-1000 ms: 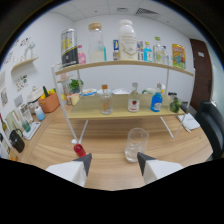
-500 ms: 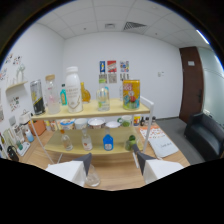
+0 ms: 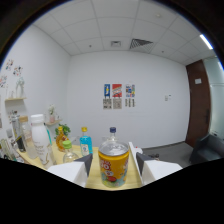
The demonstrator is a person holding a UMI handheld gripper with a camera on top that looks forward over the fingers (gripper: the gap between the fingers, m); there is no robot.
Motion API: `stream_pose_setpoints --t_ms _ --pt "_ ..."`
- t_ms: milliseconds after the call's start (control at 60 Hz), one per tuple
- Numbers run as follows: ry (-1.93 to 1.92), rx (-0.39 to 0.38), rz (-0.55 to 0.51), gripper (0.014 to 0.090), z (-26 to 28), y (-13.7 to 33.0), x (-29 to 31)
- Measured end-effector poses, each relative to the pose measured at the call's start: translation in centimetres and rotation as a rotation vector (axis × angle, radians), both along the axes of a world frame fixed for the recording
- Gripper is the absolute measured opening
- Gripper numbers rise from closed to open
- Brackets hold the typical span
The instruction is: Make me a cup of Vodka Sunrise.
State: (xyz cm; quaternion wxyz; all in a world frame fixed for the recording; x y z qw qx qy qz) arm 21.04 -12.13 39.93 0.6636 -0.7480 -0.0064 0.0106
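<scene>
A squat juice bottle (image 3: 114, 167) with a yellow and orange label stands on the wooden top shelf (image 3: 95, 181), right between my fingers. My gripper (image 3: 114, 161) is open, with a narrow gap showing on each side of the bottle. The left finger (image 3: 83, 166) and the right finger (image 3: 143, 165) flank its body. Directly behind it rises a clear bottle with a dark blue cap (image 3: 113, 133). The juice bottle's base is hidden below the fingers.
Beyond the left finger stand a tall white bottle (image 3: 39, 145), an orange bottle with leaves (image 3: 61, 137), a green-capped bottle (image 3: 67, 149) and a blue-capped bottle (image 3: 86, 142). Posters (image 3: 117, 96) hang on the far white wall. A dark door (image 3: 200, 107) is beyond the right finger.
The gripper has risen from table level to the top shelf and closed in on the juice bottle, which now stands between the fingers. The glass on the table has left the view.
</scene>
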Motion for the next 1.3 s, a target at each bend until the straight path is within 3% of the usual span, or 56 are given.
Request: stream_pose_setpoints --t_ms 100,167,400,600,700,800,983,1100,1300 --pt "-0.025 -0.013 0.007 0.0689 -1.2 1.5 -0.6" --pt "-0.034 -0.011 -0.004 0.0542 -1.4 1.8 -0.5" --pt "0.020 -0.016 -0.022 0.0515 -0.8 1.4 0.1" --pt "0.010 0.084 -0.017 0.0510 4.8 -2.9 -0.9" --pt "0.025 0.092 -0.005 0.0511 5.1 -5.8 -2.0" --pt "0.046 0.046 0.006 0.0509 1.4 -8.4 -3.5" --pt "0.094 -0.122 -0.014 0.0508 -11.1 -10.9 -6.2" --pt "0.137 -0.187 -0.023 0.0509 -17.5 -11.5 -7.2" --pt "0.042 -0.244 -0.040 0.0508 -22.4 -11.0 -8.0"
